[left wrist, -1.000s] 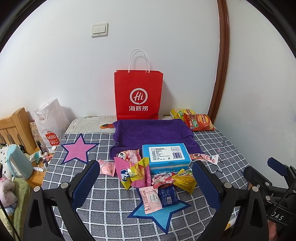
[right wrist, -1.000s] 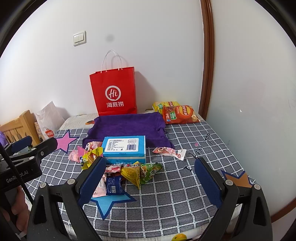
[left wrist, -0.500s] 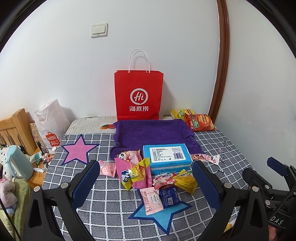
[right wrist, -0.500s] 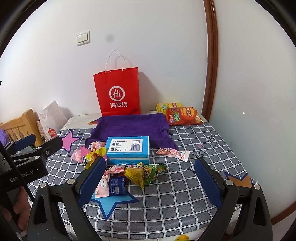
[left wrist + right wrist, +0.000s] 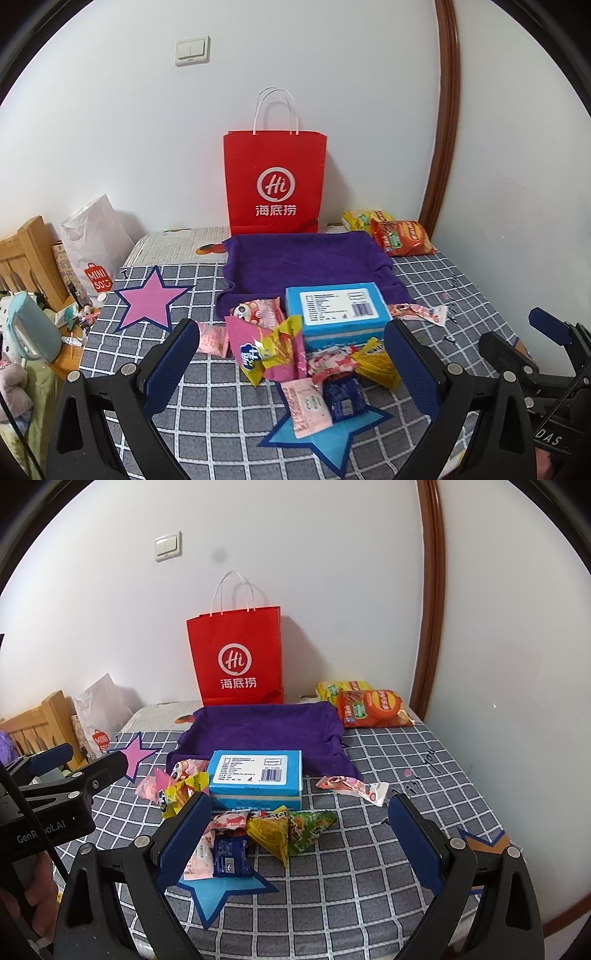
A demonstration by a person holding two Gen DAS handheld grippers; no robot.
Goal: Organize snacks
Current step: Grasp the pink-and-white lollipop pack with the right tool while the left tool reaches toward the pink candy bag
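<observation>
Both views have crept slightly closer. Centre frame: stiff blue box on the purple towel's edge; light, crinkly, slippery packets below, best pinched by sealed edges. Left gripper and right gripper gape, empty

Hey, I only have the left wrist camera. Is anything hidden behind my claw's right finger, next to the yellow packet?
Observer: Yes. A green triangular packet lies against the yellow packet, on its right side.
Operator: I see the right claw only from the side. Is it open?
Observer: The right claw is wide open with nothing between its fingers, and it points at the snack pile.
Operator: Anything further right on the cloth?
Observer: An orange star with a blue outline lies near the right edge of the checked cloth, partly behind the claw's right finger.
</observation>
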